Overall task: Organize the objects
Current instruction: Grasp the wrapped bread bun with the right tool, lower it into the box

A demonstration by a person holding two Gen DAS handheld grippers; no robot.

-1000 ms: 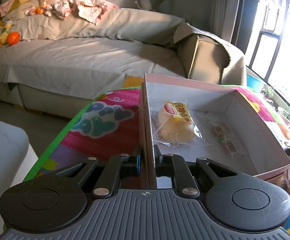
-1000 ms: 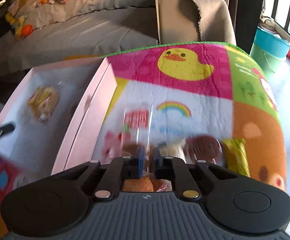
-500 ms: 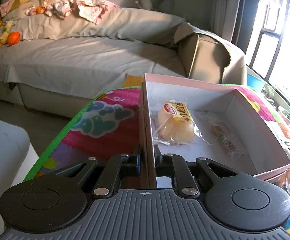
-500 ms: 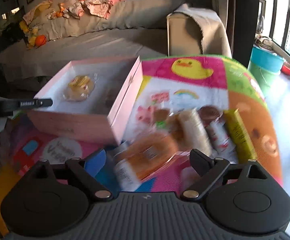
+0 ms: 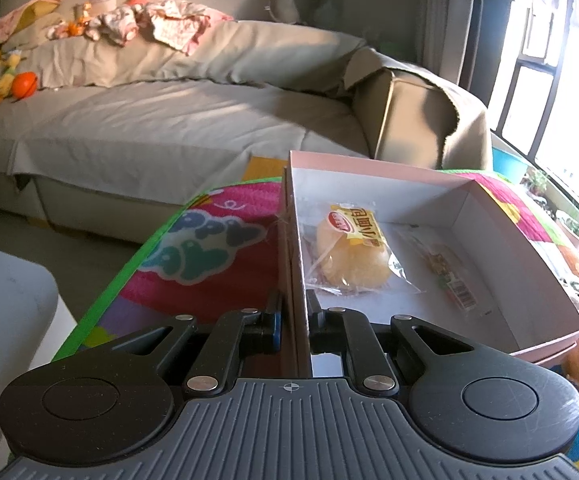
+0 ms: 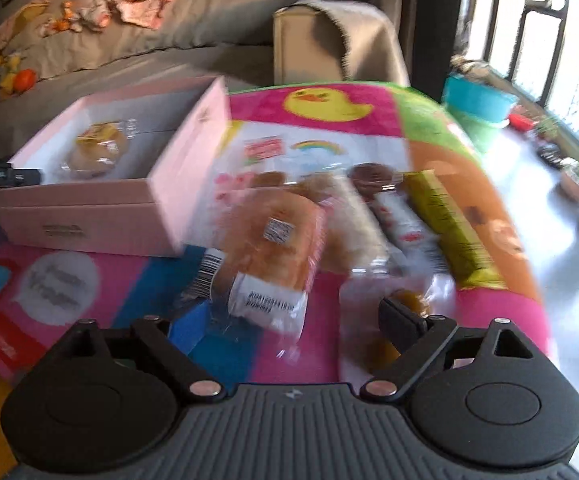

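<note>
We see a shallow pink cardboard box with a white inside lying open on the counter, toward its left side in the right wrist view. In it lie a round yellow bun in a clear wrapper with a yellow and red label and, just right of it, a small clear packet with a barcode. Our left gripper has its jaws closed tight on the near end of the box's left wall, one finger outside and one inside.

To the right of the box a heap of wrapped snacks rests on the counter: a golden-brown bread loaf in clear plastic with a barcode label nearest us, a dark round chocolate-coloured cake farther off, and a long olive-green packet at the right. This view is blurred. Our right gripper hangs just before the loaf with jaws spread wide and nothing held.

The counter wears a bright children's mat with a yellow duck and a rainbow. Beyond it stands a beige covered sofa strewn with clothes and toys, and a sunlit window fills the right.
</note>
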